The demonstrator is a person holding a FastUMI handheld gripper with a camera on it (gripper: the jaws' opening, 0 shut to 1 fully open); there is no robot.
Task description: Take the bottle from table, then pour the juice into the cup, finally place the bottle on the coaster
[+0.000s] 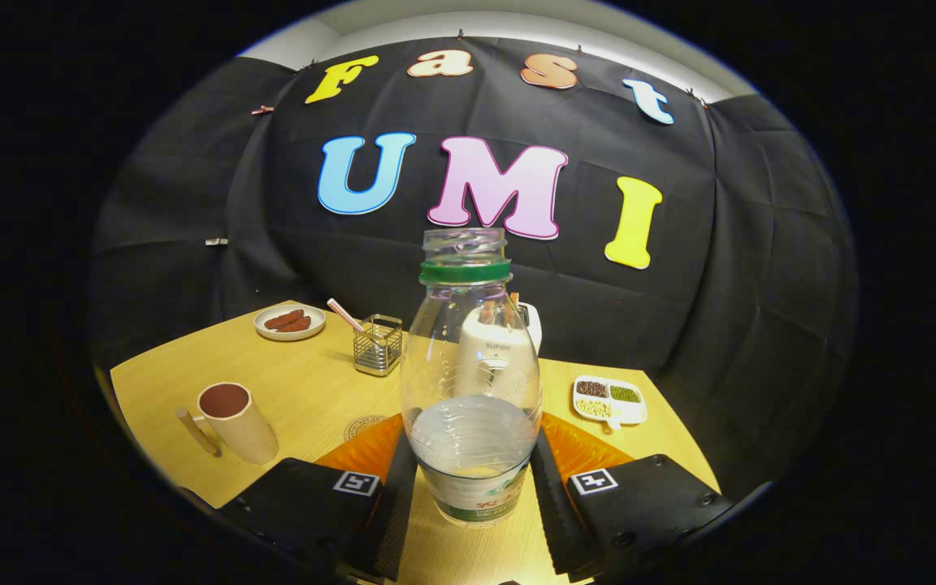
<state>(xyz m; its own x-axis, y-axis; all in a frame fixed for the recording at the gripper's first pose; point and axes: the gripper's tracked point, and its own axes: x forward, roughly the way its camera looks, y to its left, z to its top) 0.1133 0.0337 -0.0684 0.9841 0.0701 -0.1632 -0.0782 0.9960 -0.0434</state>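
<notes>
A clear plastic bottle [469, 357] with a green neck ring and no cap stands upright between my fingers. Clear liquid fills its lower third. My gripper [474, 443] is shut on the bottle, with one pad pressing on each side of its lower body. I cannot tell whether its base rests on the wooden table [305, 390]. A beige cup [237, 422] with a dark inside and a handle stands to the left of the left finger. A round coaster [363, 426] lies just ahead of the left finger, which hides part of it.
A small plate of sausages [289, 322] and a wire holder [379, 344] with a striped straw stand at the back left. A white appliance [526, 323] is behind the bottle. A divided white tray of grains [608, 400] lies to the right.
</notes>
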